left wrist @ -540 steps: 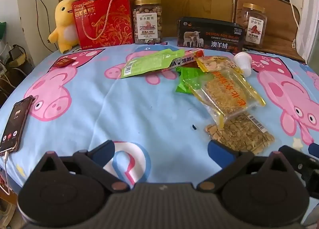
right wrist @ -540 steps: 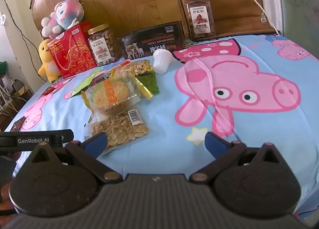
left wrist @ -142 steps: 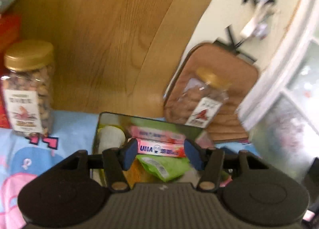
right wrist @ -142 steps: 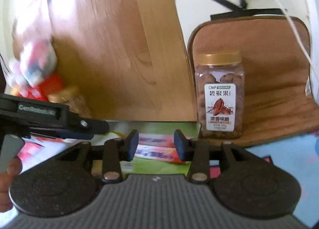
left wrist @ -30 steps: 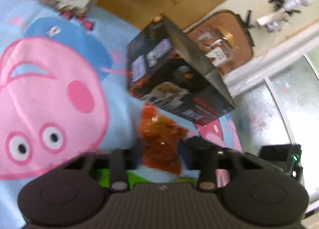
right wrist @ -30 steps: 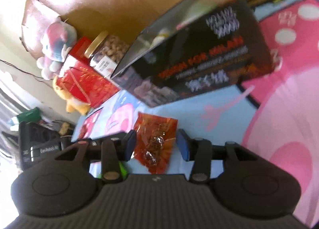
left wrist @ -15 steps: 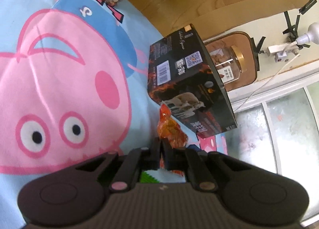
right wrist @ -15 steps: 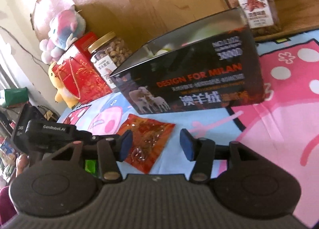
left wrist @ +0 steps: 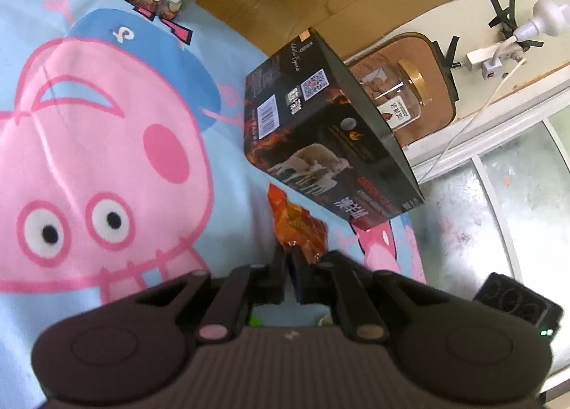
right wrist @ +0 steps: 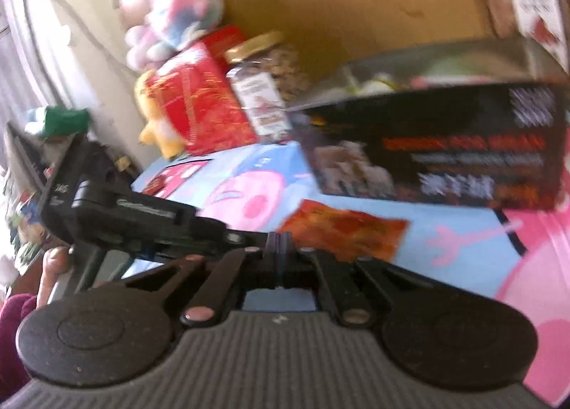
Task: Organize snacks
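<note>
1. left gripper (left wrist: pixel 289 259) now has its jaws clamped on the orange-red snack packet (left wrist: pixel 297 227); 1 s ago they stood apart around it.
2. right gripper (right wrist: pixel 281 243) jaws now pressed together w/ nothing visible between; 0.5 s ago they were wide.
3. packet sits just in front of the black box (left wrist: pixel 331 134), above the peppa pig sheet (left wrist: pixel 89 159).
4. likely next: lift packet into box w/ the other snacks.

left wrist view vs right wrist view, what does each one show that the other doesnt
Only the left wrist view shows the wall plug with its cable, and the box's barcode end.

Only the right wrist view shows the plush toy, the yellow duck, the box's open top, and the left gripper from the side.

Both show the black box, the orange snack packet and the gold-lidded nut jar.
</note>
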`<state>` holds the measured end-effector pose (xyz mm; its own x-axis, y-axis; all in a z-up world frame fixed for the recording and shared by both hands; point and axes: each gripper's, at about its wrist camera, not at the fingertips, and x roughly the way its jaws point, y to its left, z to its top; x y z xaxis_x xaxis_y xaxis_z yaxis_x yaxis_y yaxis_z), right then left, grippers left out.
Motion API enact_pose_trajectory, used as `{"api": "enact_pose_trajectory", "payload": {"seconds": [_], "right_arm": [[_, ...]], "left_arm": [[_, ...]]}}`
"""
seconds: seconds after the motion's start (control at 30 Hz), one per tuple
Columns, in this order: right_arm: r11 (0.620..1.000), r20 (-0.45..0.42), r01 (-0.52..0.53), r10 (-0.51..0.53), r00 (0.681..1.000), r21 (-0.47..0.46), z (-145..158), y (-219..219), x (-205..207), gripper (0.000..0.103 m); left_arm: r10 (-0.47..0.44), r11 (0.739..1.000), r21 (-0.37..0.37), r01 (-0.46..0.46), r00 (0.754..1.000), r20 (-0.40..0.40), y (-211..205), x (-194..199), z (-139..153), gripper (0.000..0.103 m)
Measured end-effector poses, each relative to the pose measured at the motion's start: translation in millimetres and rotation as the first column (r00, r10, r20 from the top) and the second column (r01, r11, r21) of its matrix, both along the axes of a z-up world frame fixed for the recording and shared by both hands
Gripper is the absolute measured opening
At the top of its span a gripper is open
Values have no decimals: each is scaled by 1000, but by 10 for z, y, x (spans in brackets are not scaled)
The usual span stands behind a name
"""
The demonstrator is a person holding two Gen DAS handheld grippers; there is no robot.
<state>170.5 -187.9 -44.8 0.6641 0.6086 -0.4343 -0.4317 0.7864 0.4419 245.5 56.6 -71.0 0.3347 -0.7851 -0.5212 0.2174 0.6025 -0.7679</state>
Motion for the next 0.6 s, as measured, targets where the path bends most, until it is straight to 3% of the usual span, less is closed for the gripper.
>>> {"api": "enact_pose_trajectory", "payload": {"seconds": [0.17, 0.27, 0.3, 0.47, 0.6], "right_arm": [[999, 0, 50, -50, 999, 14, 53, -236, 43, 12], [991, -35, 133, -133, 991, 2, -9, -465, 113, 39], [989, -54, 149, -149, 987, -4, -42, -527, 146, 43], [991, -97, 135, -133, 986, 17, -151, -566, 224, 43], [997, -119, 54, -47, 992, 57, -178, -418, 297, 45]], "left_arm": [[12, 1000, -10, -12, 1000, -3, 101, -16, -50, 5], [19, 1000, -6, -19, 1000, 5, 130, -20, -49, 5], [21, 1000, -3, -21, 1000, 11, 142, -22, -48, 5], [32, 999, -14, -32, 999, 14, 213, 7, -74, 5], [32, 999, -18, -32, 999, 16, 222, 14, -77, 5]]}}
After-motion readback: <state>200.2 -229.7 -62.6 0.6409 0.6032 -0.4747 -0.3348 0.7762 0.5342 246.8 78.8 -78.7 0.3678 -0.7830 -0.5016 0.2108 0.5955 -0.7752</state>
